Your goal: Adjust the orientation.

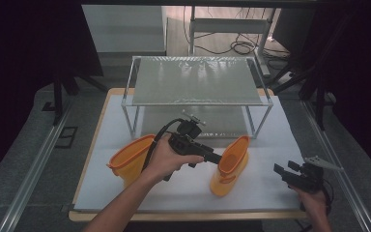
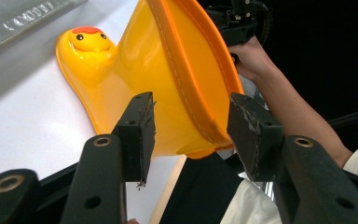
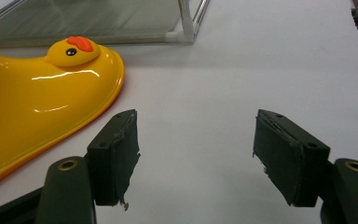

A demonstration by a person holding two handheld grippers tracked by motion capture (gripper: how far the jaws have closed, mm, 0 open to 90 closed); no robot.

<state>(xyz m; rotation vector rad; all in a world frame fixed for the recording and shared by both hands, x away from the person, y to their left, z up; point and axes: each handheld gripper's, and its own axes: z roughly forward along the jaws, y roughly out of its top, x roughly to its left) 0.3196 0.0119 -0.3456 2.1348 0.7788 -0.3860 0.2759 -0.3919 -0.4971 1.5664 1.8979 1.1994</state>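
Two glossy yellow-orange rain boots with duck faces on their toes are on the white table top. One boot [image 1: 130,160] lies tilted at the left. The other boot [image 1: 232,164] stands to the right of the middle. My left gripper [image 1: 221,158] reaches to the top of this boot. In the left gripper view the boot's orange rim [image 2: 200,93] runs between the jaws of my left gripper [image 2: 191,126], which stand wide on either side without pressing it. My right gripper [image 1: 279,170] hovers near the front right, open and with nothing in it. In the right gripper view its pads [image 3: 196,154] frame bare table beside the boot's toe [image 3: 70,51].
A metal-framed shelf [image 1: 193,79] with a grey top stands at the back of the white table top [image 1: 174,191]. One of its legs [image 3: 186,23] is just past the boot's toe. The table's front edge [image 1: 183,215] is near my forearms. Cables lie on the floor behind.
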